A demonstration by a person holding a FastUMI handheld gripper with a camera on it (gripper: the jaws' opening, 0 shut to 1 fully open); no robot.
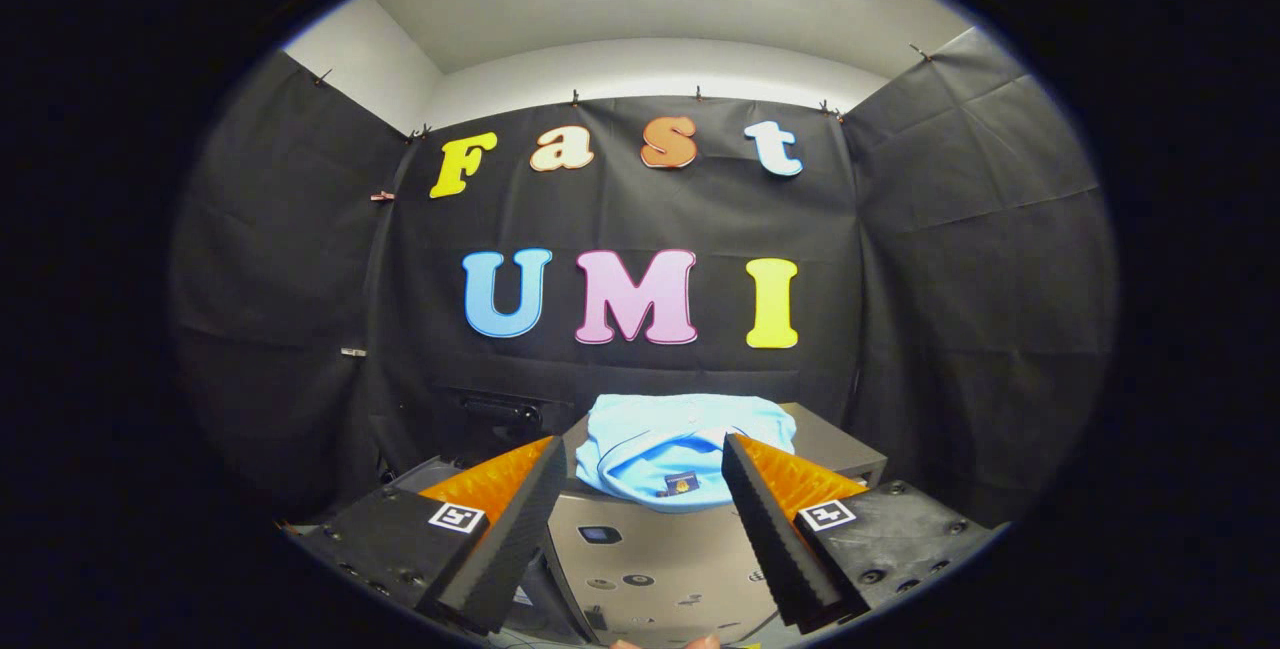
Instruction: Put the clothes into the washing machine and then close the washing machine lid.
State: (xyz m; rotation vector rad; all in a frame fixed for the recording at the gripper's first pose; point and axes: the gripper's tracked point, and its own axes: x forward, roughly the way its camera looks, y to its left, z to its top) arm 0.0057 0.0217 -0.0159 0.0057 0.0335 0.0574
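A folded light-blue garment (672, 449) lies on top of the grey washing machine (655, 559), on its far part, with a small dark tag facing me. My gripper (640, 449) stands open, fingers spread wide, with nothing between them. The garment sits just ahead of the fingertips, its near edge in line with the gap. The machine's flat grey top with a small display window and round marks lies below the fingers. I cannot tell from here whether the lid is raised.
Black cloth walls close the booth behind and on both sides. A dark object (500, 414) sits low against the back wall, left of the machine. A bit of a hand (665, 643) shows under the gripper.
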